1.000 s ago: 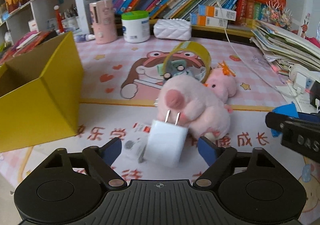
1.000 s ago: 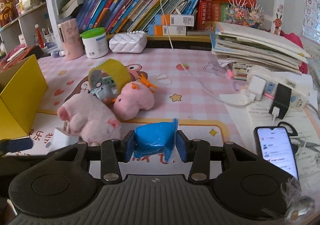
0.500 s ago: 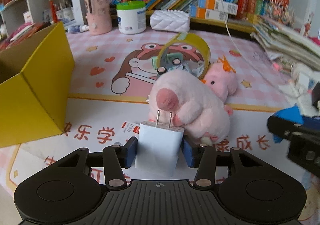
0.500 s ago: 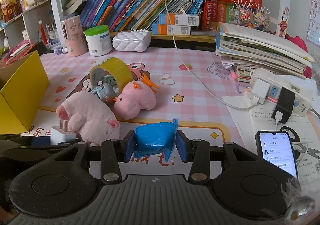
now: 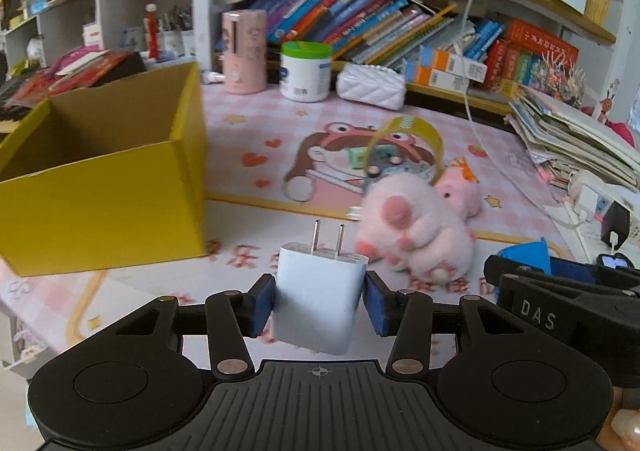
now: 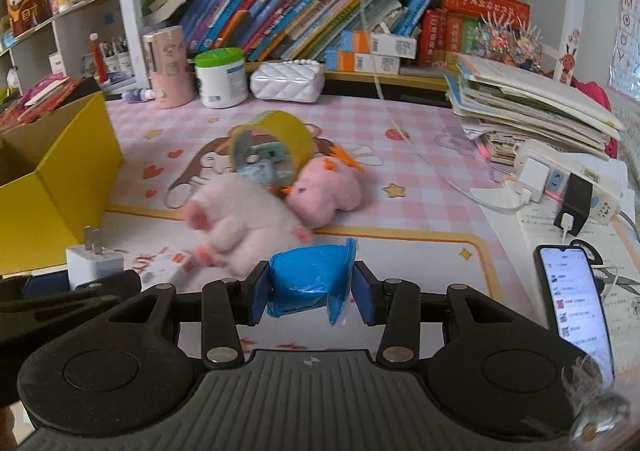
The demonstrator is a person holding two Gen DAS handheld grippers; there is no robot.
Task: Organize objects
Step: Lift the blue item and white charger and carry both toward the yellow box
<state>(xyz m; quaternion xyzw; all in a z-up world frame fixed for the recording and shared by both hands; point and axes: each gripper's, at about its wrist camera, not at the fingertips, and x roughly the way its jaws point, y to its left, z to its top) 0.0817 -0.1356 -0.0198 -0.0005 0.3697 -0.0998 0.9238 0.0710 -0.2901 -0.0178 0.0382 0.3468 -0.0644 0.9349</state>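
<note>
Left wrist view: nearest the lens, the left gripper [image 5: 319, 301] has its two blue pads closed against the flat sides of a white charger plug [image 5: 318, 301], prongs pointing up and away. Gripping the broad faces looks sensible, since the smooth block would likely twist if pinched by its corners. The plug hangs clear of the mat, lifted for carrying. Just left and beyond stands the yellow box [image 5: 100, 187], open at the top and seemingly empty as far as its interior shows; it is probably where the loose items are meant to go, so the plug's next stop is likely over its rim.

Right wrist view: the right gripper [image 6: 308, 291] is closed about as narrowly on a crumpled blue packet [image 6: 310, 279], the soft film bulging between the pads. It is held low above the mat, perhaps waiting its turn at the box.

Farther out on the pink mat [image 5: 256, 123], a pale pink plush [image 5: 416, 233] lies on its side touching a smaller pink plush [image 5: 460, 193]. Behind them a yellow tape roll [image 5: 412, 135] stands on edge with small toys inside its ring; what they are is too small to tell. These remain to be sorted. At the right edge sit a power strip [image 6: 572, 179] and a phone [image 6: 574, 291], and books [image 6: 280, 23] line the shelf behind.
</note>
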